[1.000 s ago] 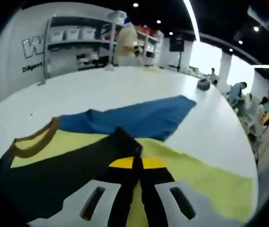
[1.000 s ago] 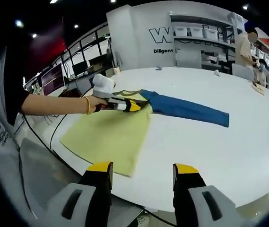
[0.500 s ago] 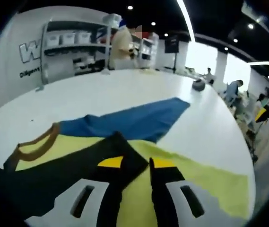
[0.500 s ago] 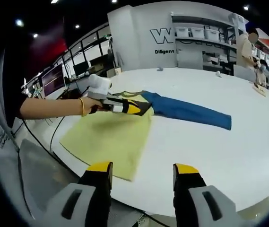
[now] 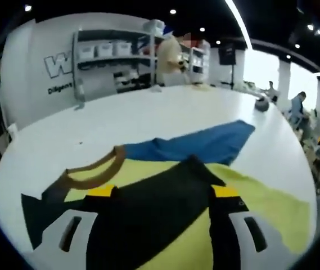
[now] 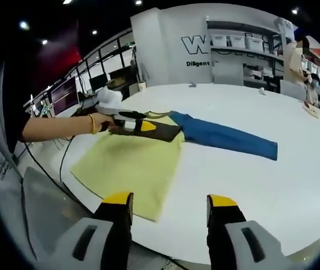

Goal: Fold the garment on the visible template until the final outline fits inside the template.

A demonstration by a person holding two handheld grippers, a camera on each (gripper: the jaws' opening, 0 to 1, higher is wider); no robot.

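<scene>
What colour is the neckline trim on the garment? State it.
Brown: the neckline trim curves beside the black panel, clearest in the left gripper view.

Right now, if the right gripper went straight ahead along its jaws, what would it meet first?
Probably the white table: the open right gripper points at bare tabletop just right of the yellow template. Depth is uncertain.

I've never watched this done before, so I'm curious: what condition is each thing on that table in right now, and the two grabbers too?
Garment: partly folded, dark flap lying over its yellow body, blue sleeve stretched flat on the white table.
Yellow template: flat, mostly uncovered.
Left gripper: open, jaws spread over the dark flap.
Right gripper: open, empty, near the table edge.
</scene>
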